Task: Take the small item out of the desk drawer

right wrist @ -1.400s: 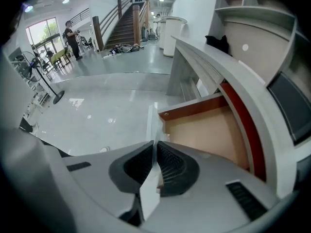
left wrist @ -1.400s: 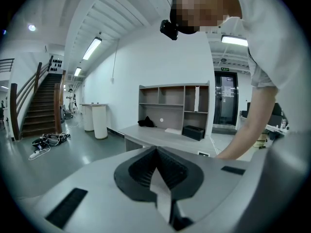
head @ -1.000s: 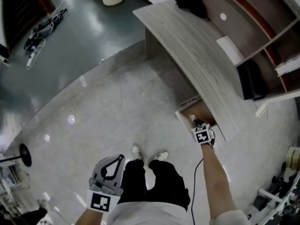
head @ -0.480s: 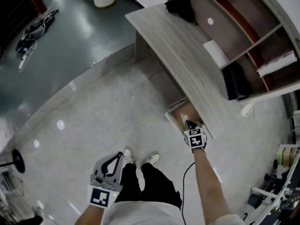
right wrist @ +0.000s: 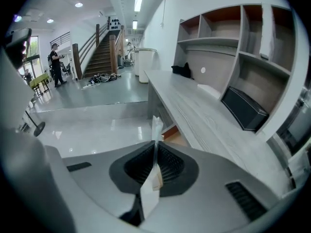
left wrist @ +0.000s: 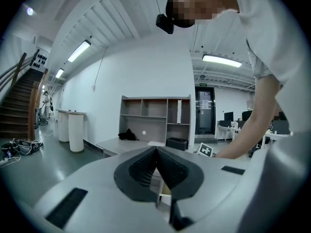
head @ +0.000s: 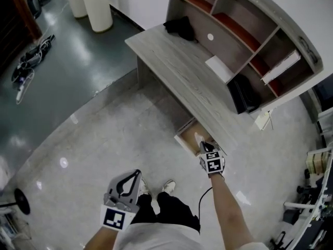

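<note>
The right gripper (head: 203,146) has pulled back a little from the open drawer (head: 183,142). Its jaws pinch a thin white item (right wrist: 154,130). The left gripper (head: 136,175) is closed, holding nothing.

The thin white packet (right wrist: 154,125) stands between the jaws of the right gripper (right wrist: 155,155), over the open wooden drawer (head: 183,138) that juts from under the long grey wood-grain desk (head: 171,61). Ahead and to the right of this gripper, the desk carries a black rectangular box (head: 243,94), then a flat white slab (head: 218,68), and farthest a crumpled black cloth (head: 180,28). Behind them stands the open shelf unit (head: 250,25). The left gripper (head: 134,177) is well apart to the left.
</note>
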Demonstrator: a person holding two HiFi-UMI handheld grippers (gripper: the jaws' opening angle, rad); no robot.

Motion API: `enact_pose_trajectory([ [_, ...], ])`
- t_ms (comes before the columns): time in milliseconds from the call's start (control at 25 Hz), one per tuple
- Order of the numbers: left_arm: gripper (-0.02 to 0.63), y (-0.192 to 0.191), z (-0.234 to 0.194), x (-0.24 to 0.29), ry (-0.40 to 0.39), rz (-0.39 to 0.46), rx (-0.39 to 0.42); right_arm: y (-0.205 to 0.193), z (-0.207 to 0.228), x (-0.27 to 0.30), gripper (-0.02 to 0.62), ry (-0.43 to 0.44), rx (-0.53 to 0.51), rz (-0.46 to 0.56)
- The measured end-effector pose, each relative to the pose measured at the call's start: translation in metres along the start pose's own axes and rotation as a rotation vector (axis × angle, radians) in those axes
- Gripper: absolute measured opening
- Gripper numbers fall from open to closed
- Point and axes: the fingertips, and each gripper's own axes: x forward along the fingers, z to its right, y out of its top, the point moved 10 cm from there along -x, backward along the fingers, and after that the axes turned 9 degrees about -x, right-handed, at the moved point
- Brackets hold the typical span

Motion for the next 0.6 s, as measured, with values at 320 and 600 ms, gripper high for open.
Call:
enact_pose_trajectory([
  [320,0.017,0.01,-0.001,0.0,-0.045,0.02,0.026,-0.004,-0.006,-0.02,0.028,-0.021,0.063,0.033],
  [600,0.017,0.025,0.001,0.002,-0.078,0.048,0.055,0.012,0.002,-0.057,0.028,-0.043,0.13,0.117],
])
